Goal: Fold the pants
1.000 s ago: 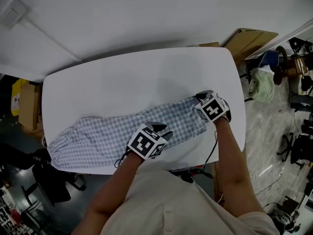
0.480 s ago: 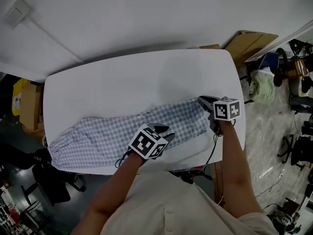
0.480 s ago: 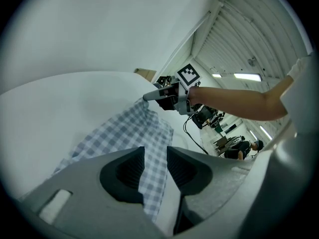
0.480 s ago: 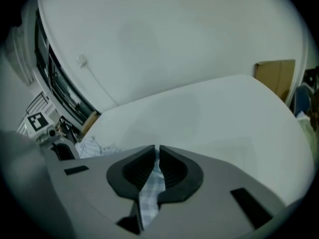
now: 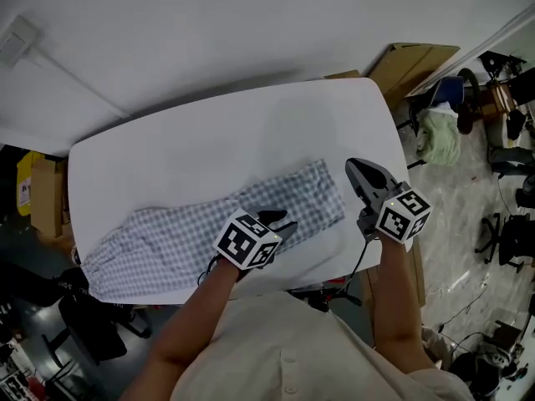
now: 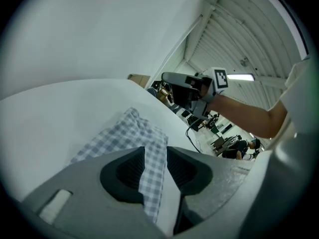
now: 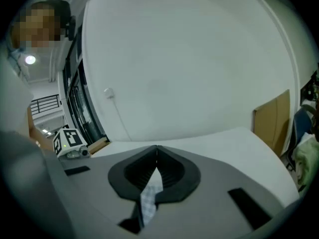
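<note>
two grips on the pants (image 5: 192,232): my left gripper (image 5: 277,220) straddles the cloth, jaws half apart; right gripper (image 5: 353,166) pinched tight on its edge.

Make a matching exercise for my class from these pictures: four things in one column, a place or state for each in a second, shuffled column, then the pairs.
Things
1. left gripper
2. right gripper
3. pants
4. cardboard

Places or states
A. brown, beyond the far right corner of the table
B. checked, spread along the table's near edge
C. jaws together with checked cloth between them, above the table's right end
D. jaws apart, down on the middle of the pants

Pairs: 1-D, 2-C, 3-B, 4-A
</note>
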A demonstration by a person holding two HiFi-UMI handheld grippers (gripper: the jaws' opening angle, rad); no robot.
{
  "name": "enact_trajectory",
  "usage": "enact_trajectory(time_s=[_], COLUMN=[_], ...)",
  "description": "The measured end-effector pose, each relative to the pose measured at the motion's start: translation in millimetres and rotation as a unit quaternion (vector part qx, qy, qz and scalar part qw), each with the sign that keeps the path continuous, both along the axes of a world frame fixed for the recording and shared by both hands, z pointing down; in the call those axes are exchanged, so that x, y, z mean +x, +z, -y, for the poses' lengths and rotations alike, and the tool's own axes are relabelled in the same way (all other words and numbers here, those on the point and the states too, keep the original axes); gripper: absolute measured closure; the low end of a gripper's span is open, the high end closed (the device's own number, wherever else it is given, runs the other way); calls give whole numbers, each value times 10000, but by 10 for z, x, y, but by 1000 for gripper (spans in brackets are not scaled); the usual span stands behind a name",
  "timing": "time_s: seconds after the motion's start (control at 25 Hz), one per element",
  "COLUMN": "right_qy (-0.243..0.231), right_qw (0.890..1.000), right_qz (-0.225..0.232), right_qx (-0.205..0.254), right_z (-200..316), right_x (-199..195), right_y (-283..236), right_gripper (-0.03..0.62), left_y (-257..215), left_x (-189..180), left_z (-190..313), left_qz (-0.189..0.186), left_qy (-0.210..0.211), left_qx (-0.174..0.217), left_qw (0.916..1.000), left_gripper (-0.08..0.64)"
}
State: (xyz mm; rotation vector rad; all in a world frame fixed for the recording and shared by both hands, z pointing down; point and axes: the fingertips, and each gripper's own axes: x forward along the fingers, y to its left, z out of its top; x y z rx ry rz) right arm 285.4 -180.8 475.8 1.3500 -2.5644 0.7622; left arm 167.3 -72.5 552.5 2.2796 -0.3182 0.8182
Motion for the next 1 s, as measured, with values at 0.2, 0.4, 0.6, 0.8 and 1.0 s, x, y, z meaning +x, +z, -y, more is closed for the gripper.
enact_trajectory(time_s=[0.2, 0.4, 0.6, 0.8, 1.0], right_qy=[-147, -138, -224, -355, -488], right_qw=[9990, 9930, 9799, 9595, 9374], right_qz=[-432, -937, -1460, -1910, -2313], right_qx=[-16, -709, -1344, -2038, -2557], right_z=[-318, -576, -813, -956, -932], right_x=[-157, -94, -51, 4, 19], right_y=[-75, 221, 584, 1005, 1328], right_gripper=[575, 575, 564, 416, 367], left_y=[-68, -176, -162, 42, 357], left_x=[54, 180, 412, 694, 842], left_z=[120, 338, 571, 711, 755], left_qz=[-101, 206, 802, 1310, 1585], left_qy=[166, 1068, 2746, 4545, 5782], left_qx=[155, 821, 1813, 2496, 2599], left_qw=[9997, 9907, 9409, 8450, 7570], left_gripper=[430, 430, 420, 353, 326])
